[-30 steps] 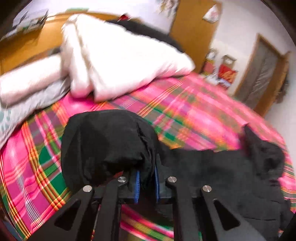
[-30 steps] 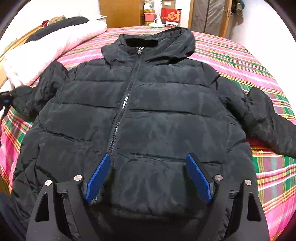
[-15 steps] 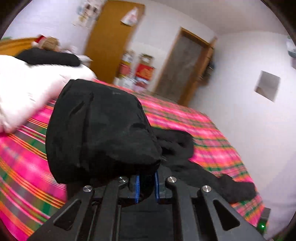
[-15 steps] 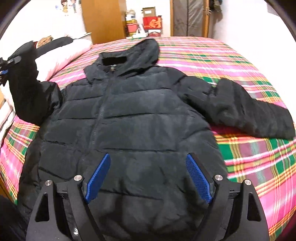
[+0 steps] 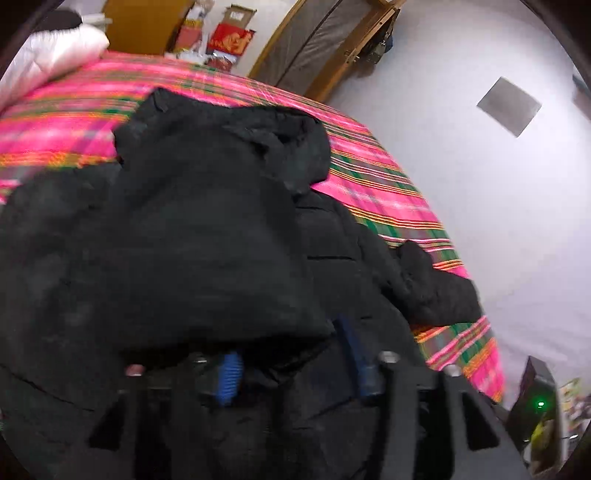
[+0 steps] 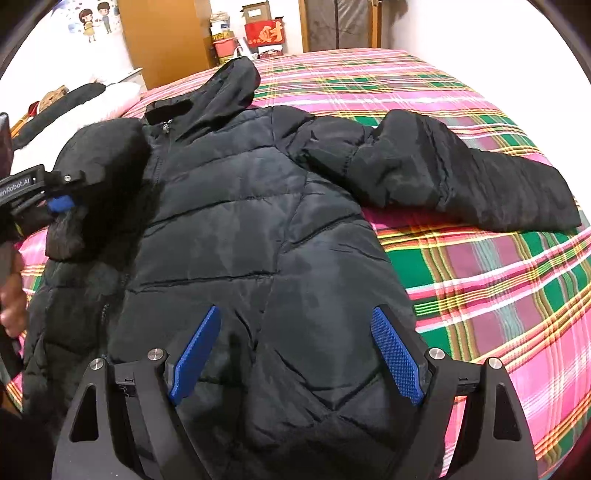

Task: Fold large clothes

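Observation:
A black puffer jacket lies face up on the plaid bed, hood pointing to the far side. Its left sleeve is folded in over the chest. My left gripper is just behind the cuff. Its jaws are opening, and the cuff rests loosely over the blue pads without being pinched. In the right wrist view the left gripper shows at the left edge beside that sleeve. My right gripper hangs open above the jacket's lower front. The other sleeve lies stretched out to the right.
A white duvet and a dark pillow are piled at the bed's far left. A wooden wardrobe, boxes and a door stand beyond the bed. A white wall runs along its right side. A hand shows at the left edge.
The left gripper swung the sleeve from the bed's left side in over the jacket's chest, and its shut jaws have parted. The right gripper shifted slightly and stayed open.

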`<state>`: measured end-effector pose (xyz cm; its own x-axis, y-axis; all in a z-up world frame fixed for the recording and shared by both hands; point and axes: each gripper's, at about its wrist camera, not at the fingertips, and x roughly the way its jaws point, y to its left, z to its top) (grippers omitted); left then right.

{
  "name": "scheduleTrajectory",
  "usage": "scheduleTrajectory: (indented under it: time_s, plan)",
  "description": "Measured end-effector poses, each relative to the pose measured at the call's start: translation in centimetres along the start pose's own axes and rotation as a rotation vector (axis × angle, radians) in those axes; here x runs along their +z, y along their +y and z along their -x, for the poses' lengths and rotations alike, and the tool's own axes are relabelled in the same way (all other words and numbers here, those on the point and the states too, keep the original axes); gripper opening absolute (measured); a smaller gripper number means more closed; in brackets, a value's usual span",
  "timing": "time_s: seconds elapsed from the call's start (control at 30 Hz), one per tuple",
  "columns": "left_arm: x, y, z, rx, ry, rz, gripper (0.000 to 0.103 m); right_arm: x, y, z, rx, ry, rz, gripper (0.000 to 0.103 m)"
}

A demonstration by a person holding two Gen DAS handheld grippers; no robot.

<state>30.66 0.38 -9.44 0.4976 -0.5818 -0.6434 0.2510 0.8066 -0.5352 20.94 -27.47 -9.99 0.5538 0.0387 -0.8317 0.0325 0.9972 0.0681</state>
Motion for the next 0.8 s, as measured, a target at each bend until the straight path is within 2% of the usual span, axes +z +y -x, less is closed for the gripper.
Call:
scheduleTrajectory:
  time_s: [0.07, 0.23, 0.3, 0.37, 0.43, 0.53, 0.57, 0.63, 0.7, 0.8]
  plan:
    - [-0.2, -0.7, 0.1, -0.036, 0.000, -0.002, 0.074, 0.3, 0.5, 0.5, 0.001, -0.011, 0.009, 0.084]
    - [0.2, -1.9, 3.1, -0.146, -0.047, -0.029, 0.075, 1.8, 1.5, 3.0, 0.006, -0.068, 0.025, 0.084]
    - [0.2, -2.3, 4.7, -0.157, -0.081, -0.051, 0.075, 2.4, 2.1, 3.8, 0.010, -0.092, 0.033, 0.084]
    - [0.3, -1.3, 6.5, -0.090, -0.138, -0.078, 0.075, 3.0, 2.7, 3.7, 0.019, -0.103, 0.039, 0.084]
    - [0.9, 0.7, 7.7, 0.074, -0.186, -0.077, 0.075, 3.8, 3.7, 2.9, 0.035, -0.101, 0.052, 0.084]
    - [1.6, 5.4, 8.3, 0.279, -0.199, 0.023, 0.073, 5.4, 5.5, -0.1, 0.058, -0.077, 0.091, 0.083]
    - [1.9, 6.6, 8.3, 0.309, -0.196, 0.058, 0.069, 5.9, 6.0, -1.2, 0.059, -0.068, 0.101, 0.082]
    - [1.9, 9.0, 8.0, 0.347, -0.174, 0.117, 0.065, 7.0, 7.1, -3.7, 0.061, -0.060, 0.139, 0.066]
    - [1.6, 10.3, 6.8, 0.404, -0.136, 0.133, 0.064, 7.8, 7.4, -6.8, 0.029, -0.022, 0.165, 0.058]
    - [1.5, 11.5, 3.6, 0.439, -0.059, 0.143, 0.060, 8.9, 6.1, -10.6, 0.032, 0.020, 0.125, 0.058]
